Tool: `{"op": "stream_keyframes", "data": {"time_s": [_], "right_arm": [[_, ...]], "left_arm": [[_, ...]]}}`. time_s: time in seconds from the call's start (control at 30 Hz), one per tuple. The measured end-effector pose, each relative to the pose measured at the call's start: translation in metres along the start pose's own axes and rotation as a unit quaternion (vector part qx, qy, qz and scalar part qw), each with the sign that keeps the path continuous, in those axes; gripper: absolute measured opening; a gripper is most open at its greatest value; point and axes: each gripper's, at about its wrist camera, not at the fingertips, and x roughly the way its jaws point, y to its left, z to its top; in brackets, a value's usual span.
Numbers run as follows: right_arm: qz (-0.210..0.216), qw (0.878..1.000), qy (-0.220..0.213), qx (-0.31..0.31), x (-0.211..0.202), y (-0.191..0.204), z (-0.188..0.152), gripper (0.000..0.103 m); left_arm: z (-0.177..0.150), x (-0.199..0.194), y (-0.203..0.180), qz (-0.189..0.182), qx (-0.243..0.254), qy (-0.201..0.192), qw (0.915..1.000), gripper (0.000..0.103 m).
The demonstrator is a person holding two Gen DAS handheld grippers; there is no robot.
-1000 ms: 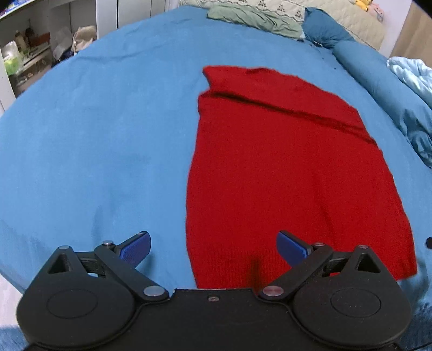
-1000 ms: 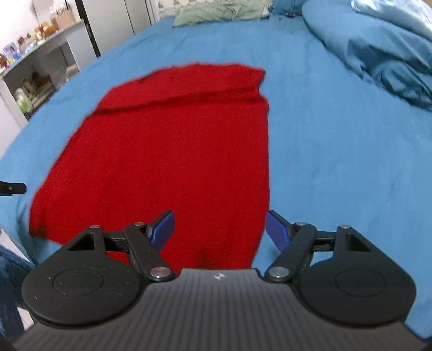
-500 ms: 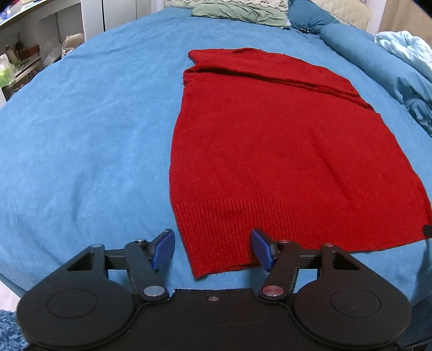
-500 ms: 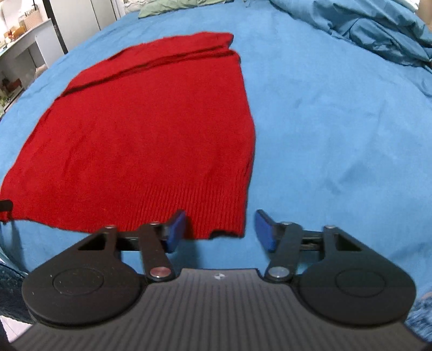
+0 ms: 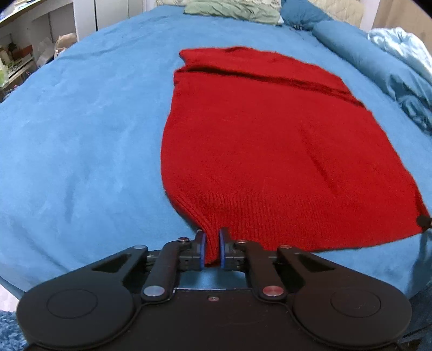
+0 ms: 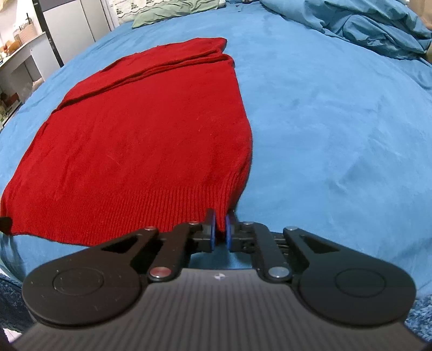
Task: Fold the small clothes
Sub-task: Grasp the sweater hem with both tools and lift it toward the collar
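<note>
We find no readable brand, label or writing anywhere; the only mark is a small pale emblem on the ribbed grey housing behind our right gripper (image 6: 220, 229), too small to make out. Our left gripper (image 5: 212, 248) is clenched on the near left corner of the red sweater (image 5: 270, 140), the knit pinched between its blue pads (image 5: 203, 249) and drawn up into a short peak. Our right gripper pinches the near right corner of the same garment (image 6: 140, 140) in the same way, a narrow strip of red showing between its fingers. The sweater lies spread on the blue bedsheet (image 5: 81, 140), its long axis running straight away from both sets of fingers: the ribbed hem (image 6: 151, 210) sits nearest the fingertips, and the far end carries a folded-over band (image 5: 256, 73) lying crosswise. From the left fingers the cloth stretches ahead and to the right; from the right fingers, ahead and to the left. A dark tip of the other gripper shows at the hem's opposite corner in each view. Far beyond the garment a green cloth (image 5: 232, 10) rests at the head of the bed, a rumpled blue duvet (image 6: 364, 29) sits beyond and right of the right fingers, and shelving (image 5: 24, 62) stands left of the left fingers.
</note>
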Motion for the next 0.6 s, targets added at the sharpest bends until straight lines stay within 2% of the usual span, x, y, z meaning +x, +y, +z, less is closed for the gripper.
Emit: {"op": "stream_keyframes", "data": {"time_s": [0.2, 0.33, 0.47, 0.6], "right_arm": [[0.018, 0.999, -0.020, 0.017, -0.018, -0.002, 0.012, 0.021], [0.051, 0.996, -0.046, 0.052, -0.039, -0.010, 0.036, 0.020], [0.088, 0.990, -0.077, 0.078, -0.054, -0.014, 0.077, 0.020], [0.125, 0.982, -0.104, 0.095, -0.050, -0.020, 0.138, 0.020]], "left_arm": [[0.015, -0.027, -0.001, -0.014, -0.016, -0.023, 0.9995, 0.009], [0.042, -0.047, 0.011, -0.044, -0.064, -0.048, 0.9959, 0.008], [0.086, -0.059, 0.016, -0.058, -0.073, -0.088, 0.9918, 0.008], [0.156, -0.049, 0.010, -0.057, -0.061, -0.133, 0.9876, 0.007]]}}
